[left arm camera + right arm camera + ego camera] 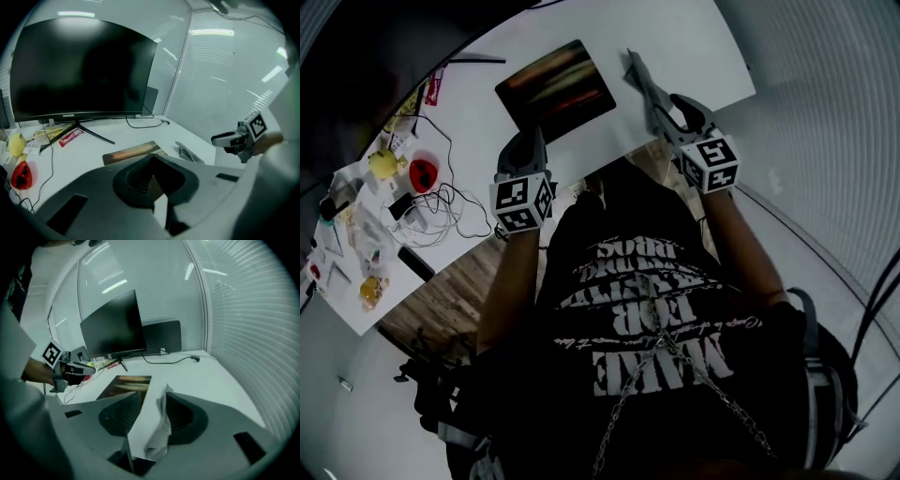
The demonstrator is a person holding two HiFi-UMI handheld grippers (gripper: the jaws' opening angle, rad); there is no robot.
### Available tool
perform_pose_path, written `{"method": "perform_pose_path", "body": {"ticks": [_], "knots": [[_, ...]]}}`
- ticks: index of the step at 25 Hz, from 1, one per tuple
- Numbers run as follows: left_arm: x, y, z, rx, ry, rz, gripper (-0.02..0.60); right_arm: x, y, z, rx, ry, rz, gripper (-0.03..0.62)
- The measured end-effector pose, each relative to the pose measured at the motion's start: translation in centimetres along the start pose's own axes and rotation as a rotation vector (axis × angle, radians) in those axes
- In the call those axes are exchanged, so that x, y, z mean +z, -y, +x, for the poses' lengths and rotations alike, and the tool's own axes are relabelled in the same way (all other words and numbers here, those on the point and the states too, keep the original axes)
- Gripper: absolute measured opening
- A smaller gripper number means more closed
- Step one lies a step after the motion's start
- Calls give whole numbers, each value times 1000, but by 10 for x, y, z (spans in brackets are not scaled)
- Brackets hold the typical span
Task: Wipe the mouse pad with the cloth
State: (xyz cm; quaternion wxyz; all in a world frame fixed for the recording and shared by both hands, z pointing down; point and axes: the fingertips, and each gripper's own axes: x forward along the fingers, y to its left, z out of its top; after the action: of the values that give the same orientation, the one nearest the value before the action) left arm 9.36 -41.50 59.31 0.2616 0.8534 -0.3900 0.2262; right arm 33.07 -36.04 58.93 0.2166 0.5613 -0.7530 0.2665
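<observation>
A dark mouse pad with a warm streaked print lies flat on the white desk; it also shows as the mouse pad and the mouse pad in the gripper views. To its right a crumpled grey cloth rests on the desk. My right gripper is open around it: in the right gripper view the cloth leans on the right jaw, with bare desk showing in the gap of the right gripper. My left gripper hovers at the pad's near edge; its tips meet, left gripper.
A black monitor on a thin stand sits at the desk's back. Cables, a red object, a yellow object and small clutter fill the desk's left end. A glass wall with blinds runs along the right.
</observation>
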Motion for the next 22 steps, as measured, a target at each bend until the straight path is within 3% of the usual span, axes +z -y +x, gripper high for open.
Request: {"method": "perform_pose_path", "body": {"ticks": [5,9,12,13,14,17,19,22], "knots": [[-2,3,50,25,-75,-9,6,-43,36,57,57,-172,-9,149],[-3,-4,61,66,-92,-45,6,-79,42,88,108,-300,-19,149],[-4,-10,65,77,-101,-53,5,-93,48,100,97,-363,-30,146],[-5,-13,65,78,-101,-61,6,-96,49,101,88,-378,-41,120],[-6,-15,65,77,-101,-70,5,-97,50,101,79,-389,-50,48],[-4,-23,59,66,-88,-91,5,-85,47,99,56,-385,-65,20],[4,-31,50,58,-69,-90,5,-57,35,96,54,-332,-57,18],[13,-54,27,69,-39,-97,5,-8,-11,99,114,-242,-34,18]]}}
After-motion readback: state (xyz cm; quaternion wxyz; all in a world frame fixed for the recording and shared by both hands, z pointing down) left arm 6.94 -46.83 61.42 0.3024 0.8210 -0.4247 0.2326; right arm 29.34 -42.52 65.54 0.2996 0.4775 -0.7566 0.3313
